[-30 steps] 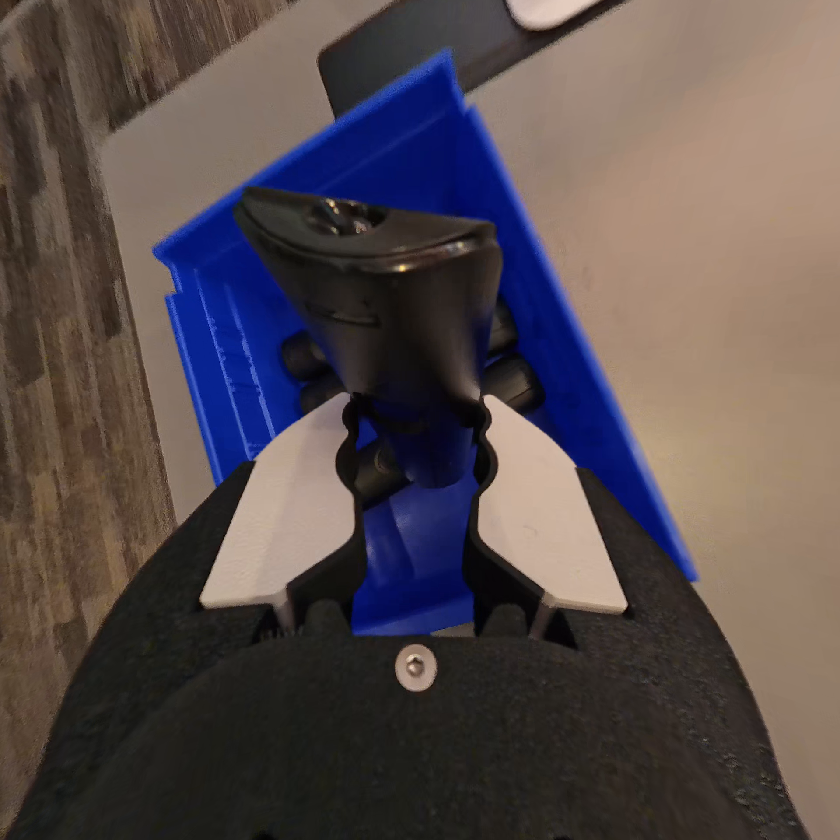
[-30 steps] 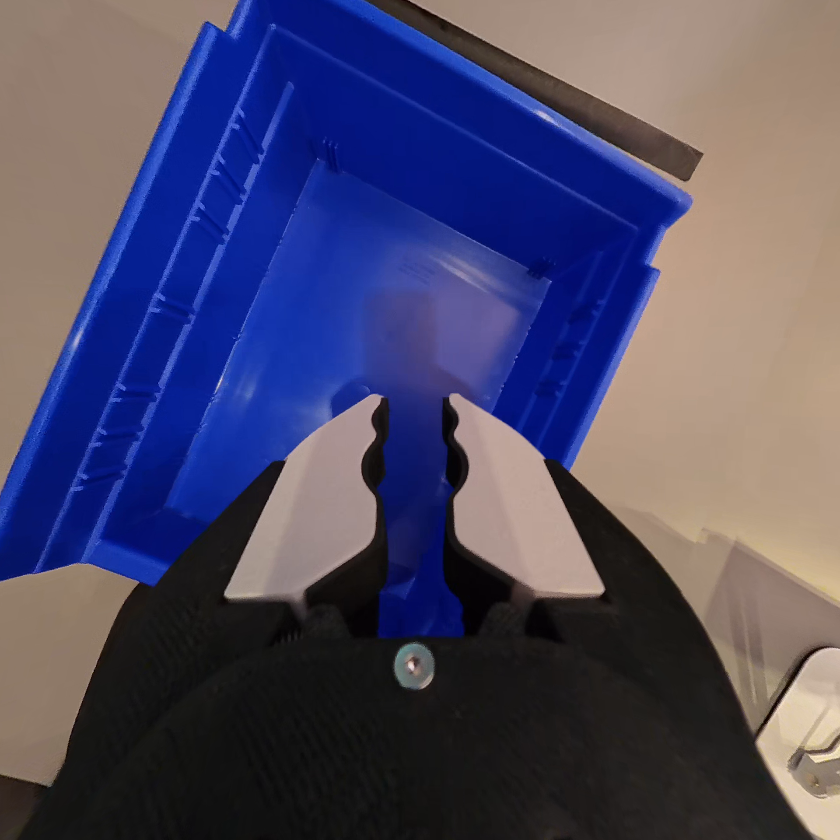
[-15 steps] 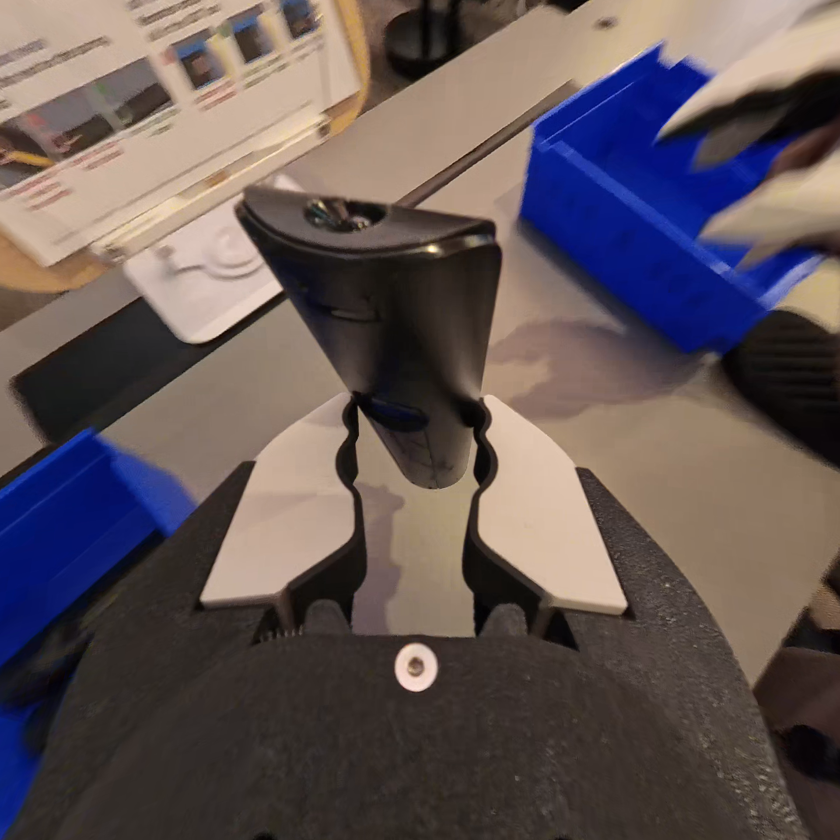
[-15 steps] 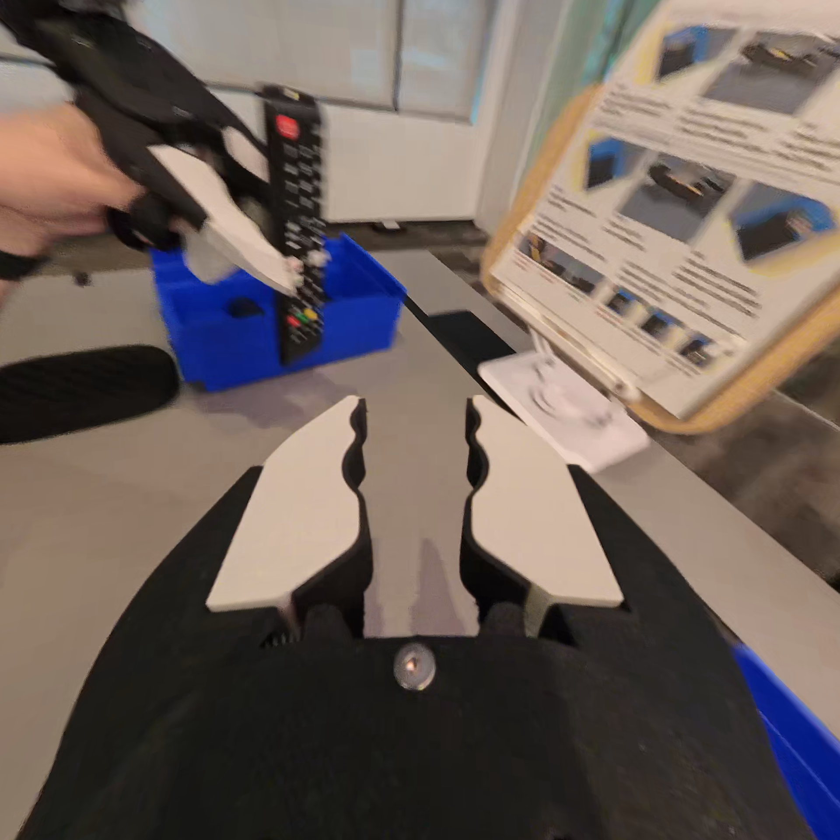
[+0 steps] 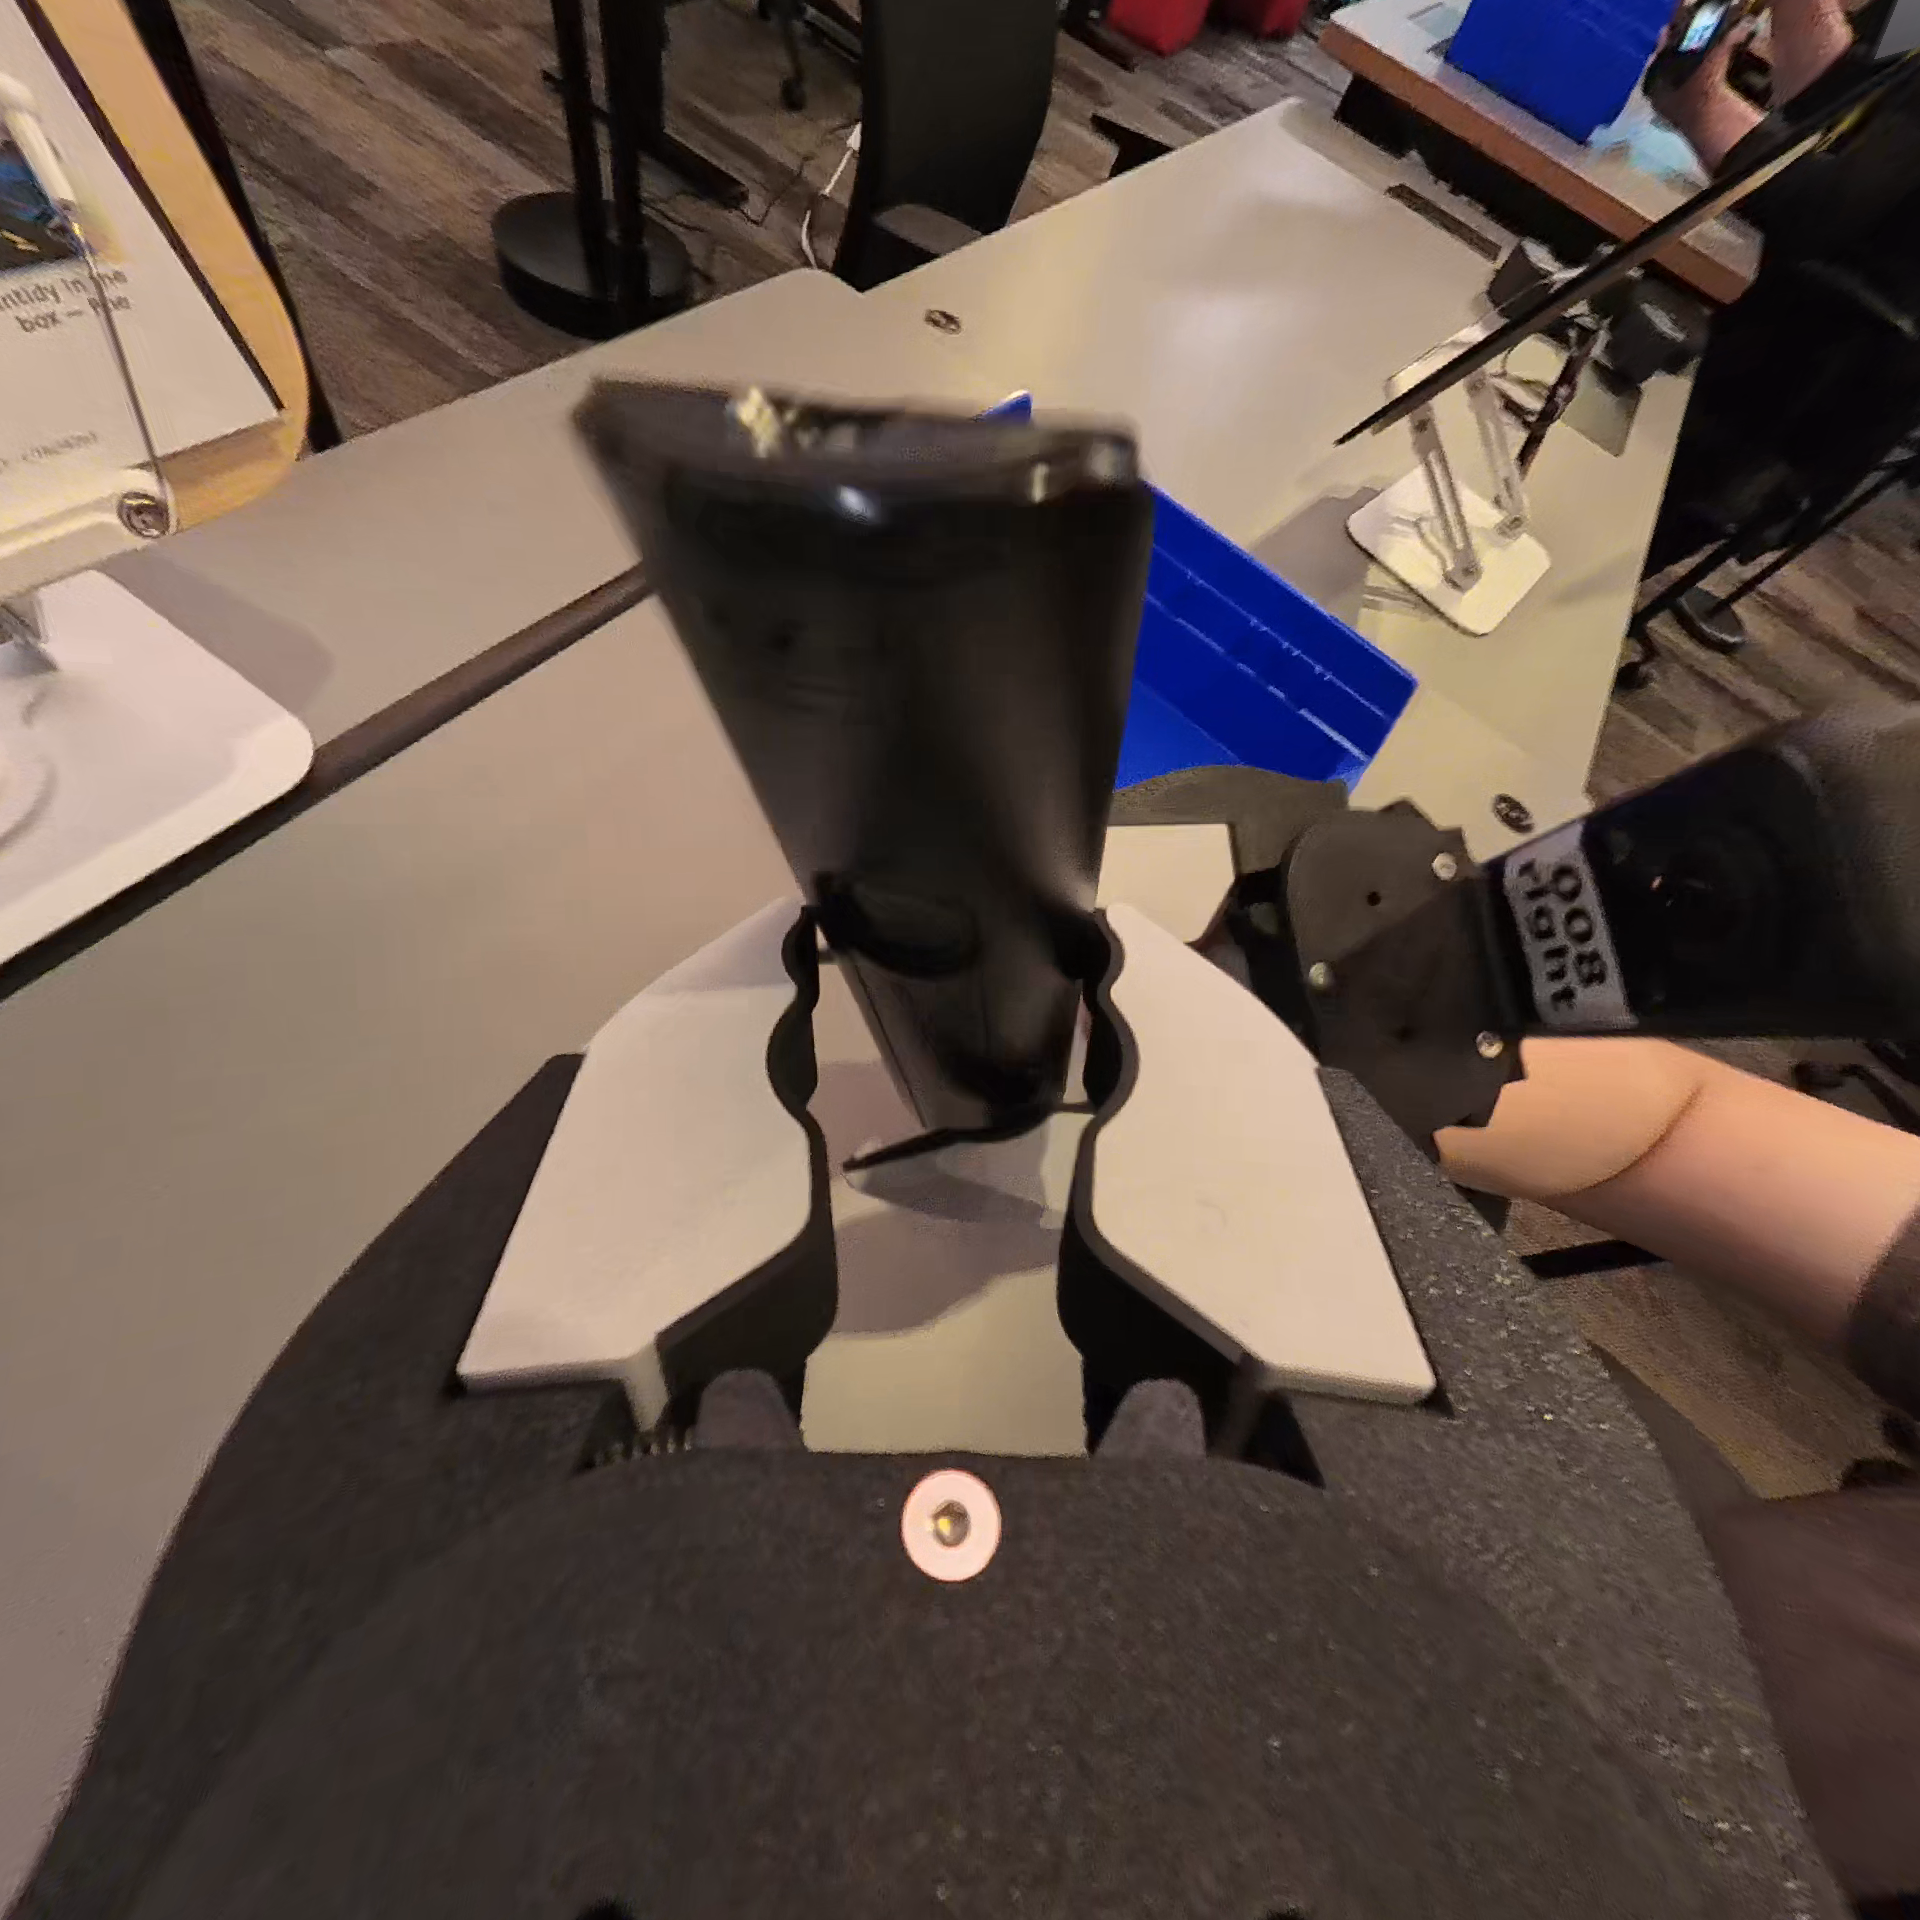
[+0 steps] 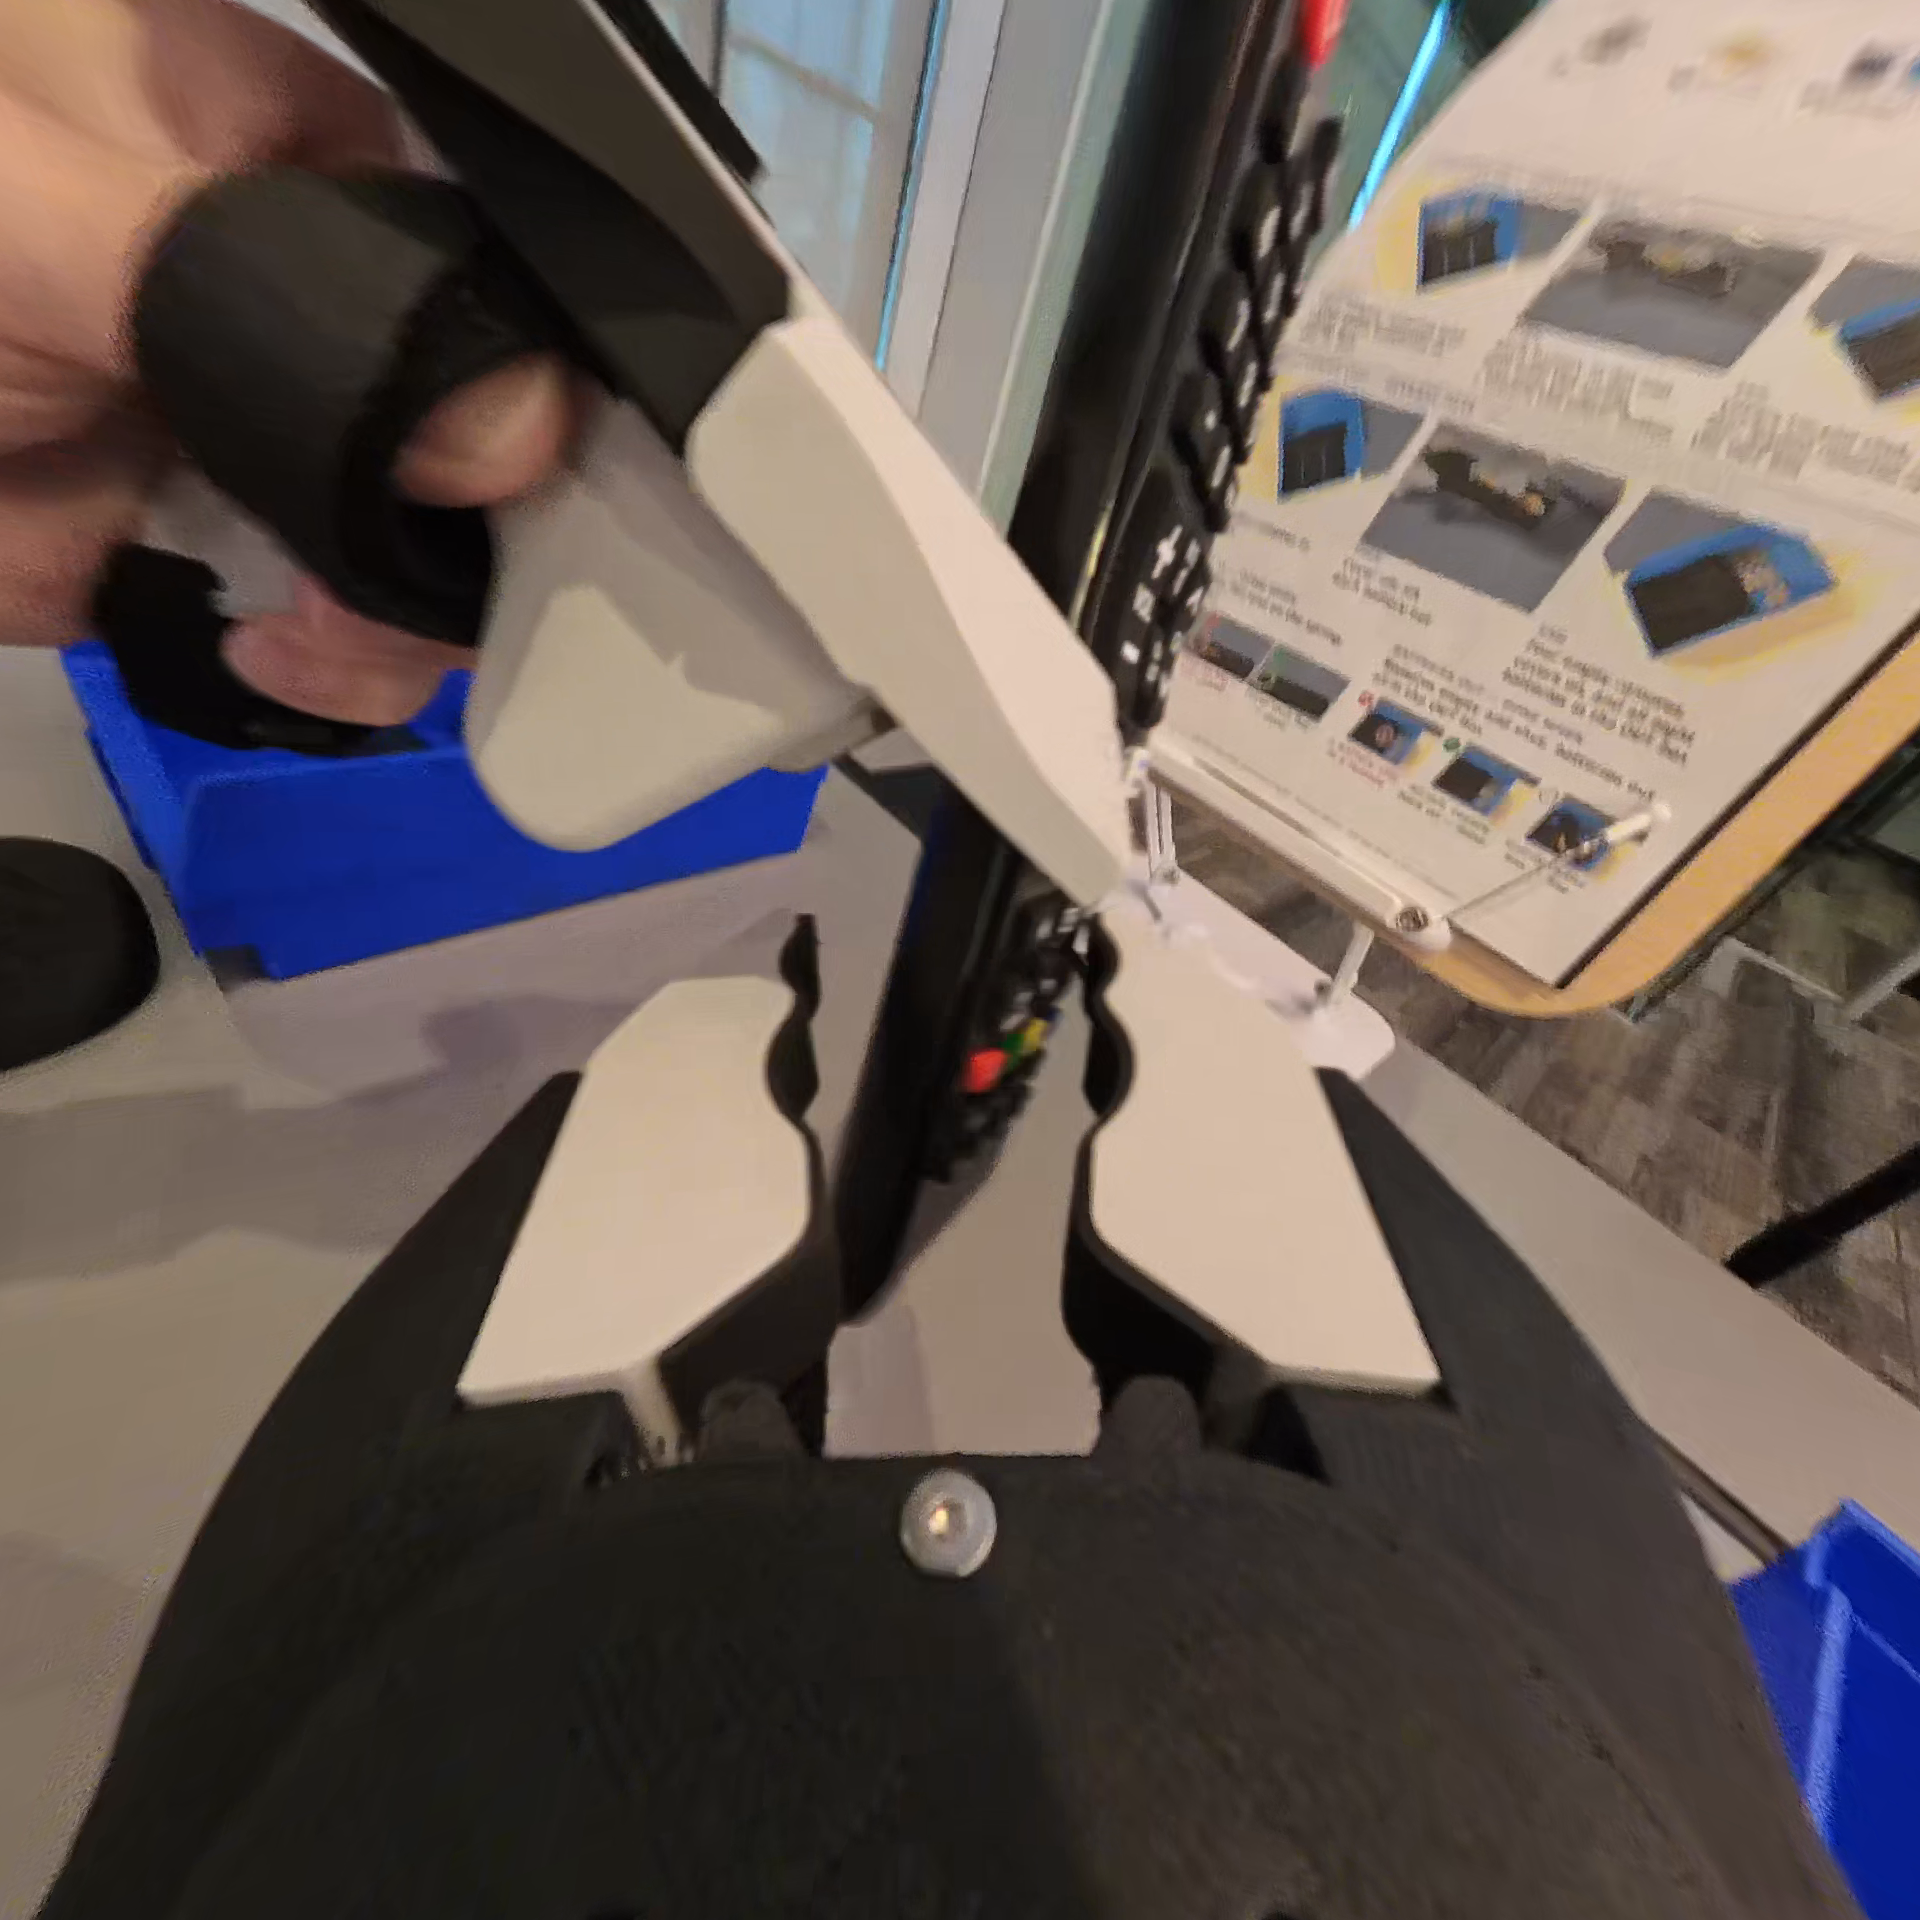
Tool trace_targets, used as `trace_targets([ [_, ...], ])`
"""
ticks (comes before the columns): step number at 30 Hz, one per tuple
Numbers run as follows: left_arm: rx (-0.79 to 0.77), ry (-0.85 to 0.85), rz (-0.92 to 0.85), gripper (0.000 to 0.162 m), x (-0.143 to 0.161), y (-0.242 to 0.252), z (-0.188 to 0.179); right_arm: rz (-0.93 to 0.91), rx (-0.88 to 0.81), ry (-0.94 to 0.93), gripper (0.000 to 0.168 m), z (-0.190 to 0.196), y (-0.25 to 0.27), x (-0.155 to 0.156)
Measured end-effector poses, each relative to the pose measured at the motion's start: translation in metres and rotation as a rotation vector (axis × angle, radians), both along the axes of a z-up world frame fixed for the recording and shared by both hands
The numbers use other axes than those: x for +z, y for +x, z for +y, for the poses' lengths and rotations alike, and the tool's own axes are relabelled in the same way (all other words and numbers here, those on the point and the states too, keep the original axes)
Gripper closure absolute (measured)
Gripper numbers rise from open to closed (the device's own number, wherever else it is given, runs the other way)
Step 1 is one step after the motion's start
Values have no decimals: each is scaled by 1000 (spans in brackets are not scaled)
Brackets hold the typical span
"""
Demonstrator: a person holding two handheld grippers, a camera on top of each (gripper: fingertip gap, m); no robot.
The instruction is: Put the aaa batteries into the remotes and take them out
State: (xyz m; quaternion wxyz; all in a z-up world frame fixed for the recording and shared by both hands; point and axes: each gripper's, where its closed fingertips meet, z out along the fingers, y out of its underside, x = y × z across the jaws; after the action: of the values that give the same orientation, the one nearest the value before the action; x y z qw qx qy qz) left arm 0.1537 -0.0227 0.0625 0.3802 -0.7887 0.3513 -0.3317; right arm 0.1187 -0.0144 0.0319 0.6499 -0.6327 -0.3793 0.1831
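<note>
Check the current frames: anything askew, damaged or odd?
Nothing damaged or spilled. The long black plastic remote stands upright, pinched at its lower end by the left tool. The right tool is open around that lower end, button side facing it. Motion blur hides finer detail.
</note>
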Motion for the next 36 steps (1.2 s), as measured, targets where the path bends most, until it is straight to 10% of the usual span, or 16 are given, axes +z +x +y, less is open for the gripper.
trace_targets([
  [10, -180, 269, 43, 75, 7, -35, -11, 97, 593, -526, 144, -45, 9, 9],
  [17, -481, 151, -144, 78, 8, -27, -59, -211, 824, -818, 143, -94, 29, -33],
  [27, -678, 96, 68, 117, -61, -11, -77, -369, 930, -1052, 143, -119, 40, -69],
  [36, -660, 0, -77, 134, -59, -11, -70, -239, 941, -1041, 140, -104, 41, -57],
])
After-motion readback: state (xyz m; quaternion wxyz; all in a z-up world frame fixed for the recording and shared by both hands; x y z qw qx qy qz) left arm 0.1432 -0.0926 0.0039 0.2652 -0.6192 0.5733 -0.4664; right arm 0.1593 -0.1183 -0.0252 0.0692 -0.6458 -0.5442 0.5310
